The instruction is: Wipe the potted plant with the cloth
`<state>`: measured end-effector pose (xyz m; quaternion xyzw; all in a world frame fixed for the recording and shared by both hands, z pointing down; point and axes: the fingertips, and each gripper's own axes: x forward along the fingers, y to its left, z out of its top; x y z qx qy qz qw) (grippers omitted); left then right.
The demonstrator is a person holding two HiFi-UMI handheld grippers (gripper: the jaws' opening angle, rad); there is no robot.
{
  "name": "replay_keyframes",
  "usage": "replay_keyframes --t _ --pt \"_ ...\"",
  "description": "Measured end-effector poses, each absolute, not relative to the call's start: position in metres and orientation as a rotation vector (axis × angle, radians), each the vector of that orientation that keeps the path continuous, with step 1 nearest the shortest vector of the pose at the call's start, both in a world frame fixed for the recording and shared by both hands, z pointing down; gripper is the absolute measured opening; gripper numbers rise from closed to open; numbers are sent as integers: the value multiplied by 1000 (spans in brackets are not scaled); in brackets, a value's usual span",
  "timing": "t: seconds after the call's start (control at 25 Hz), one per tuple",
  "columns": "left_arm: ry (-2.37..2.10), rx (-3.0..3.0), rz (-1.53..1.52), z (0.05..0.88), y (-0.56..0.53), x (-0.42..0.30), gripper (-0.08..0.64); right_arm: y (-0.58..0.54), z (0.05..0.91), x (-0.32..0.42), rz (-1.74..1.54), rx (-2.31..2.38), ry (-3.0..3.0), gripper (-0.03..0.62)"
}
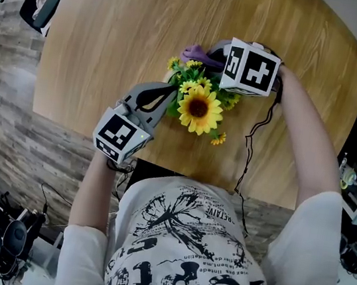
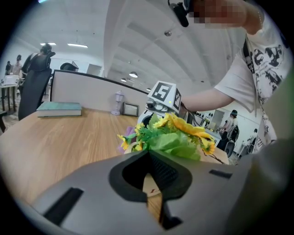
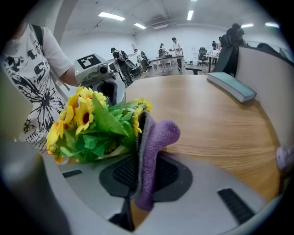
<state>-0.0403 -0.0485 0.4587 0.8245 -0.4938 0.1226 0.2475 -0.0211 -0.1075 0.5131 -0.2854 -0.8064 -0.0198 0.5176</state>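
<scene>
The potted plant (image 1: 198, 101) stands on the counter (image 1: 116, 28), near the edge closest to the person. The left gripper (image 1: 171, 92) sits on the plant's left, with its fingers reaching in to the plant's side. The right gripper (image 3: 140, 158) is at the plant's far right side. The cloth (image 3: 156, 137) stands between its fingers and lies against the foliage. A book (image 3: 232, 87) lies well apart at the counter's far edge. A cable (image 1: 252, 143) runs over the counter to the right of the plant.

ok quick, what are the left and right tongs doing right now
left tongs: closed, tips at the plant, nothing clearly held.
right tongs: closed on the purple cloth.
</scene>
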Motion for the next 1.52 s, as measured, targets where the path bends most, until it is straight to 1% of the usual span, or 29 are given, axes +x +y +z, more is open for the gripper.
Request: replay_keyframes --t 0.52,1.08,1.32,1.52 --pt "-1378 2227 346 460 -48 -43 2 -105 518 10 -32 -670 -1851 71" --pt "-1400 2211 344 463 -44 -40 2 -85 519 70 56 -668 -1755 71" --pt "-1376 2219 393 463 -45 -39 2 -123 512 70 -20 -388 -1777 72" --pt "-1383 2198 371 464 -41 -40 2 -159 477 57 -42 -56 -1929 72"
